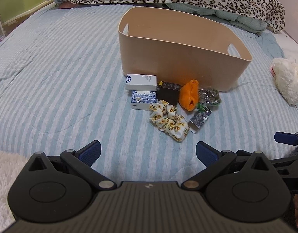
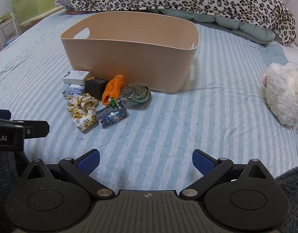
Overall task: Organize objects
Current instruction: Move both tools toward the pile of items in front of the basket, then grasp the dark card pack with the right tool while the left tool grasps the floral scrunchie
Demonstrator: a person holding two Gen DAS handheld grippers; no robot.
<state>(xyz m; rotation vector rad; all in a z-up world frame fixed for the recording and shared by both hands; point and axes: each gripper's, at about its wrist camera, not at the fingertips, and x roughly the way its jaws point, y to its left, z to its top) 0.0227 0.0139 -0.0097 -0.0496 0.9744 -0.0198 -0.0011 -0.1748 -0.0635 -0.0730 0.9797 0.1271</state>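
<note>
with the left tool (image 1: pixel 148 152) and right tool (image 2: pixel 146 160) both held spread and empty above the striped bed (image 1: pixel 52 77), the sunflower scrunchie (image 1: pixel 169 123), lying just before the beige bin (image 1: pixel 178 58) among crowded small boxes (image 1: pixel 141 82), could be snagged or neighbours dragged along.

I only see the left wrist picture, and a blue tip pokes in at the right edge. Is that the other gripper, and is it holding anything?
Observer: Yes. The right wrist view shows the right gripper with its jaws wide apart and only the striped bedcover between them.
Operator: And the little dark box by the flowery scrunchie? I see it at a steep angle.
Observer: From the right, the small blue carton turns a long side to the camera. That side is printed dark blue with white figures. The carton lies beside the sunflower scrunchie.
</note>
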